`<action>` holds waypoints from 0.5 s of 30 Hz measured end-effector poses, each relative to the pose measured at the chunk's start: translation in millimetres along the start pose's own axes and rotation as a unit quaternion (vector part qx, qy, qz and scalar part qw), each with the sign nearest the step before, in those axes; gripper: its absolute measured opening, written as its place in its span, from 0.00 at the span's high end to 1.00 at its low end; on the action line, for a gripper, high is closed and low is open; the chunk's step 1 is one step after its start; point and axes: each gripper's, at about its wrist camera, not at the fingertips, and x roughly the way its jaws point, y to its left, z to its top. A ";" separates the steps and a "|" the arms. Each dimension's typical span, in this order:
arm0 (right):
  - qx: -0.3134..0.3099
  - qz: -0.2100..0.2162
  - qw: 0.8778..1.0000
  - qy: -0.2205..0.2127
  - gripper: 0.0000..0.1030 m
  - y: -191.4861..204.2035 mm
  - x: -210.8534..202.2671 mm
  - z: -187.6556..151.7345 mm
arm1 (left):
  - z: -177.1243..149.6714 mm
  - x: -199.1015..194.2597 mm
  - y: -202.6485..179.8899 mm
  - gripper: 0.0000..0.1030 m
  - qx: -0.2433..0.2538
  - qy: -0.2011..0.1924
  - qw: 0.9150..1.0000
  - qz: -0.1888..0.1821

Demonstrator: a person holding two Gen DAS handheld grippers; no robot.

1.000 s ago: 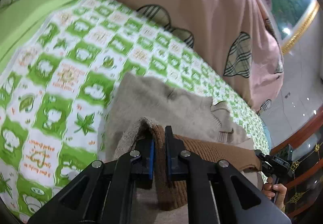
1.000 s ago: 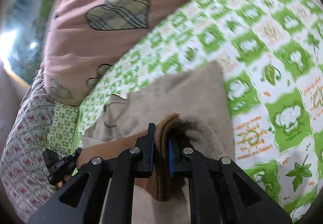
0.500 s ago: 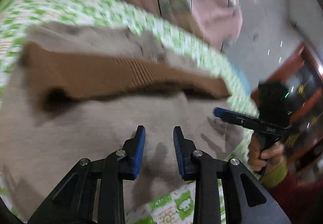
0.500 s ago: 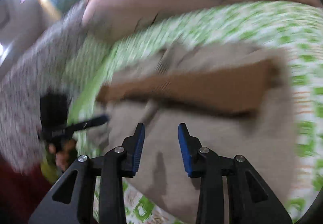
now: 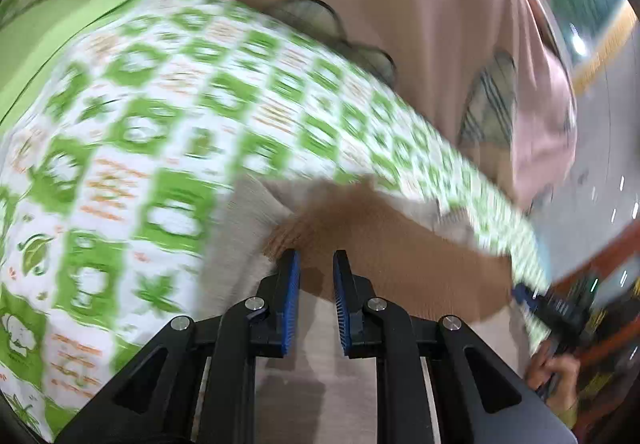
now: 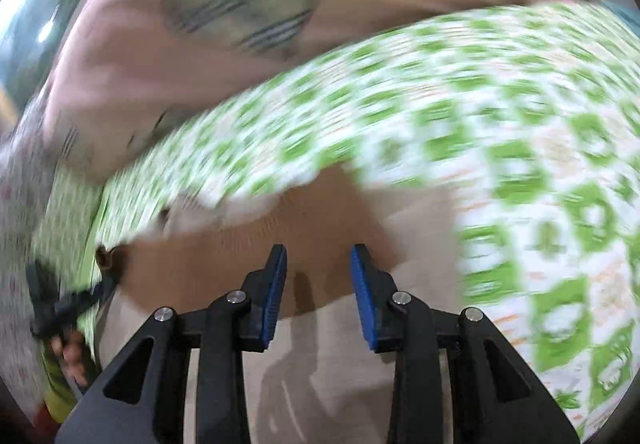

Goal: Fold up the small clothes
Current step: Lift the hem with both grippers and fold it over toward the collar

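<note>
A small beige sweater (image 5: 320, 384) lies on the bed, its brown ribbed hem (image 5: 400, 244) folded across it. My left gripper (image 5: 316, 254) hovers over the hem's left end, its jaws closing. Its blue pads (image 5: 290, 304) stand apart and press on nothing. In the right wrist view, my right gripper (image 6: 319, 248) is open above the same brown hem (image 6: 240, 252) near its right end, with the beige body (image 6: 328, 364) beneath. Each view catches the other gripper at its edge: the right one (image 5: 532, 300), the left one (image 6: 68, 304). Both views are motion-blurred.
The sweater rests on a green-and-white patterned sheet (image 5: 160, 124). A pink quilt with plaid hearts (image 5: 440, 24) is heaped along the far side. A hand (image 5: 556, 368) holds the right gripper by the bed's edge, with floor beyond it.
A second ago both grippers were shut on the lifted brown hem. They let go and drew back, leaving it laid across the sweater. Now both are back at the hem, the left jaws narrower.
</note>
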 end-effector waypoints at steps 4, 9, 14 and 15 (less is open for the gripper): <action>0.038 0.024 0.999 -0.019 0.66 -18.4 -19.2 -14.5 | -9.6 -17.3 12.8 0.75 -0.025 -0.034 0.999 0.022; 0.016 0.045 0.998 -0.036 0.63 9.0 -46.6 -44.6 | -54.0 -62.4 -0.2 0.73 -0.029 -0.048 0.998 0.016; -0.004 0.079 0.996 -0.030 0.50 35.8 -70.5 -88.4 | -115.5 -92.5 -29.4 0.63 -0.011 -0.025 1.000 -0.012; -0.006 0.082 0.996 -0.026 0.49 38.7 -73.4 -95.6 | -124.3 -96.3 -32.5 0.61 -0.008 -0.019 1.000 -0.015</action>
